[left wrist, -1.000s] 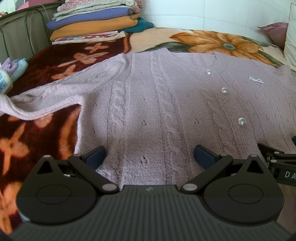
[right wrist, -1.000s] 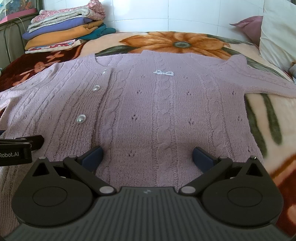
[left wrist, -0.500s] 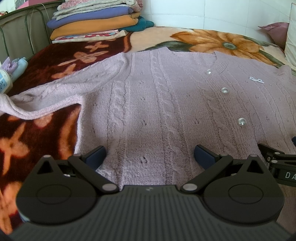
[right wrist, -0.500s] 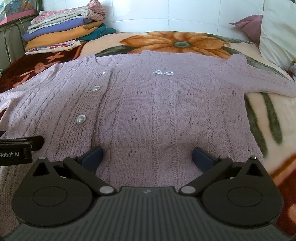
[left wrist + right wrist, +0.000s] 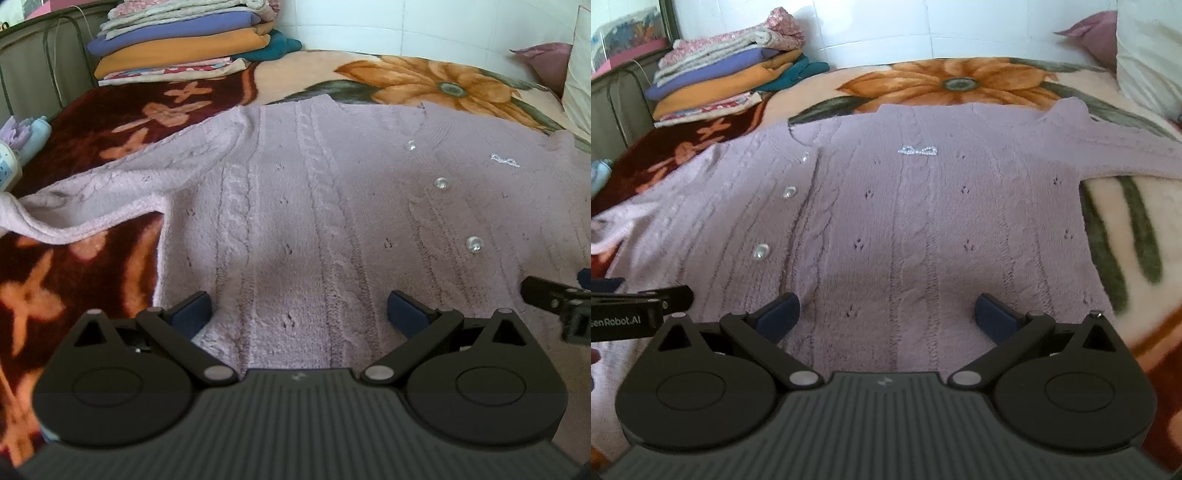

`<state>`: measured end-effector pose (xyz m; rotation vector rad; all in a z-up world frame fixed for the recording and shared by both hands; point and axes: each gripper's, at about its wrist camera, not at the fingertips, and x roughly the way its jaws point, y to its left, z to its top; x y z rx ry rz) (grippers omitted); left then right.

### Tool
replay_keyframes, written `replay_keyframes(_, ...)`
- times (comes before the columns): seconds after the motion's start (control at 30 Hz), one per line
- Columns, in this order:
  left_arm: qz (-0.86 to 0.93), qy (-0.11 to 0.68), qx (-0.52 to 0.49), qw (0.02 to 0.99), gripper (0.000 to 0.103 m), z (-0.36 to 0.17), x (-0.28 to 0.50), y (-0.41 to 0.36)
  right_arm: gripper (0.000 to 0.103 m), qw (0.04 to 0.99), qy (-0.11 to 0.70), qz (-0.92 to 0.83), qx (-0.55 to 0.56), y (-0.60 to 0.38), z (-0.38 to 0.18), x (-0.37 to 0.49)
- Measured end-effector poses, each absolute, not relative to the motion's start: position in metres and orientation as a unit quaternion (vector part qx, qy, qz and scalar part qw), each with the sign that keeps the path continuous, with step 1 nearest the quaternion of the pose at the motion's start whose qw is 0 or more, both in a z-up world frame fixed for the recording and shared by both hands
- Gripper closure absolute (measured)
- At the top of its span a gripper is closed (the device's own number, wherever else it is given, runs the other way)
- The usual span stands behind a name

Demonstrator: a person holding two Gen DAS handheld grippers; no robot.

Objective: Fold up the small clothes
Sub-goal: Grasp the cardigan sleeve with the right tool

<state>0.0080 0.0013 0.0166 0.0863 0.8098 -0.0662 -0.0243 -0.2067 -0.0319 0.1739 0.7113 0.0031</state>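
A lilac cable-knit cardigan (image 5: 325,206) with shiny buttons lies flat, front up, on a flowered blanket, and fills the right wrist view too (image 5: 923,221). Its left sleeve (image 5: 92,199) trails off to the left. My left gripper (image 5: 298,310) is open just above the left half of the hem, nothing between its blue pads. My right gripper (image 5: 886,314) is open over the right half of the hem, also empty. Each gripper shows at the edge of the other's view (image 5: 557,306) (image 5: 635,306).
A stack of folded clothes (image 5: 184,40) sits at the far left corner of the bed (image 5: 727,77). Pillows (image 5: 1145,55) lean at the far right. A metal bed rail (image 5: 37,74) and small bottles (image 5: 22,144) are on the left. White tiled wall behind.
The right wrist view has shifted slightly and tilted, so the right gripper has moved a little; the cardigan lies as before. The left gripper has hardly moved.
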Motion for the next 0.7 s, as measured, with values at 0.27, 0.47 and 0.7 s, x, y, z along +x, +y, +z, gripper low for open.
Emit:
replay_keyframes(0.27,-0.048,0.377,0.036,0.924,0.000,0.040,0.013,-0.007,0.000,0.945,0.292,-0.030,0.145,-0.283,0.009,-0.038)
replay_keyframes(0.47,-0.043,0.379,0.044,0.923,0.000,0.042,0.025,-0.018,0.000,0.943,0.252,-0.124,0.181,-0.379,0.024,-0.039)
replay_keyframes(0.7,-0.038,0.399,0.035,0.915,0.000,0.033,0.037,-0.025,0.000,0.927,0.226,-0.205,0.217,-0.484,0.013,-0.035)
